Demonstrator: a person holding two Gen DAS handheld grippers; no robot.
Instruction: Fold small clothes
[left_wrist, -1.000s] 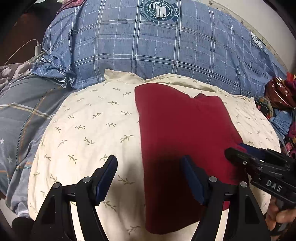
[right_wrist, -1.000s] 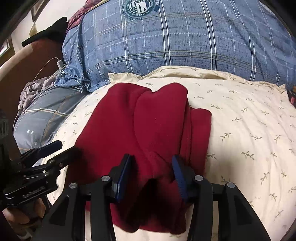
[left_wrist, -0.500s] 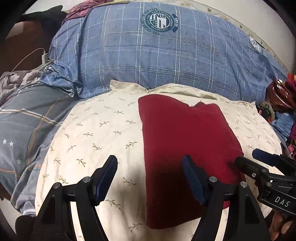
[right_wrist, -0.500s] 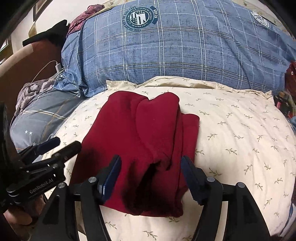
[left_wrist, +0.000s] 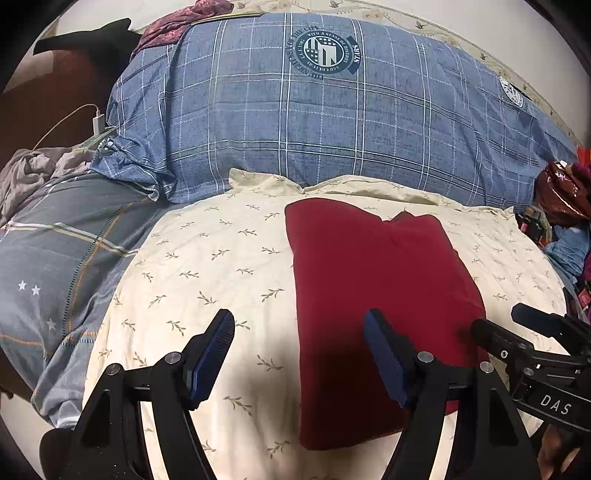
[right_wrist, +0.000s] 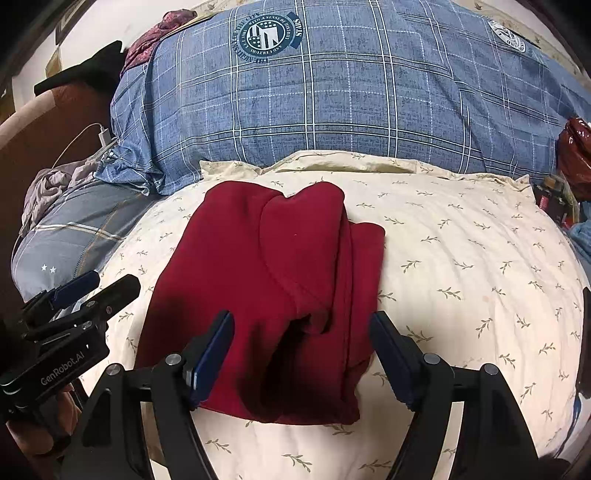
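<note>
Right gripper (right_wrist: 301, 354) is opening over the red garment's (right_wrist: 266, 288) near edge, gripping nothing, left gripper (left_wrist: 299, 356) wide and empty beside it; mid-pillow (right_wrist: 461, 258), that soft, light, floppy cloth looks best pinched at corners.

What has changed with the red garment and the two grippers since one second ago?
The right gripper let go of the folded red garment; its jaws are opening, and it drew back a little. The left gripper stayed open and empty. The garment stayed folded on the cream pillow.
</note>
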